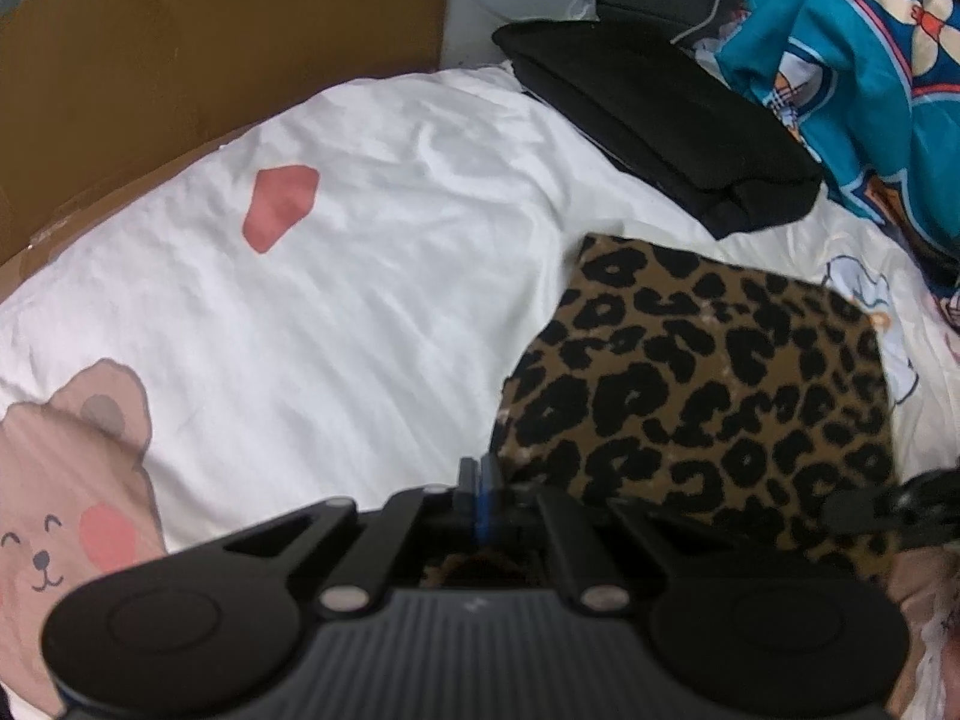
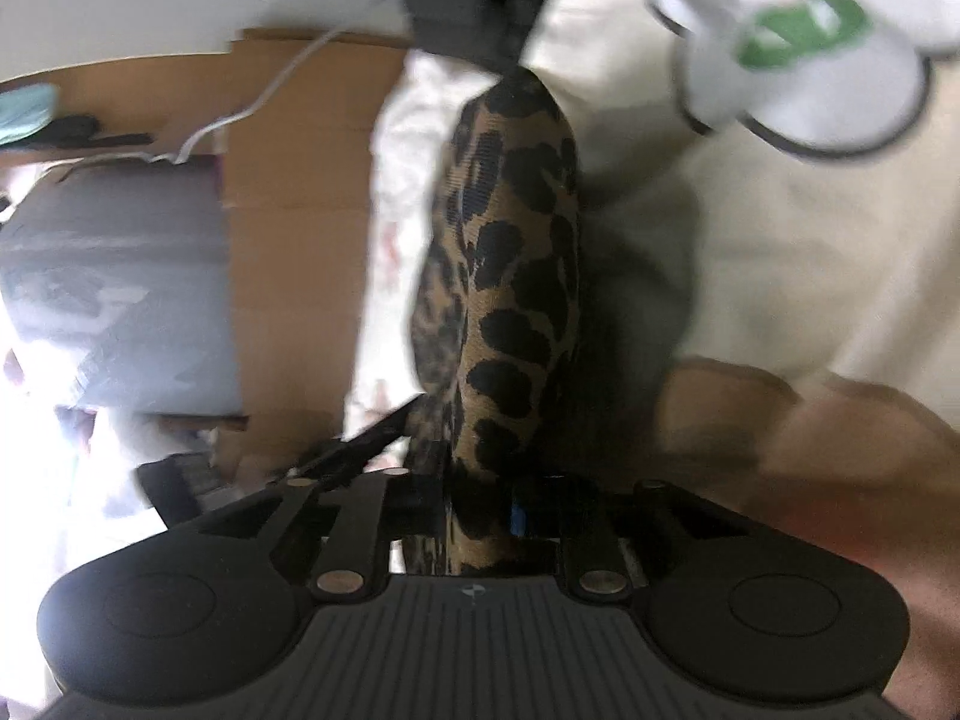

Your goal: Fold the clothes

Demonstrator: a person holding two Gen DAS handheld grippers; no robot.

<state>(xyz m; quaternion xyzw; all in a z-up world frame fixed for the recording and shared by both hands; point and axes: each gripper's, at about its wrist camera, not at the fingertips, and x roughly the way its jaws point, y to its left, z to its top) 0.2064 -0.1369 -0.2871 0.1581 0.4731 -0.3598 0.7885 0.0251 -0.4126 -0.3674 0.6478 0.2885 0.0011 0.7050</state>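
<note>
While the leopard-print garment point(image 1: 708, 384) is gripped by both the left gripper point(image 1: 478, 480) and the right gripper point(image 2: 480, 516), its edge at 6 o'clock is kept taut for folding.

The left claw point(image 1: 478, 471), closed, pinches the leopard-print garment's point(image 1: 708, 384) edge over the white bedsheet point(image 1: 372, 276).

The leopard-print garment point(image 1: 702, 384) is spread folded on the near right of the white bedsheet, its near edge lifted.
</note>
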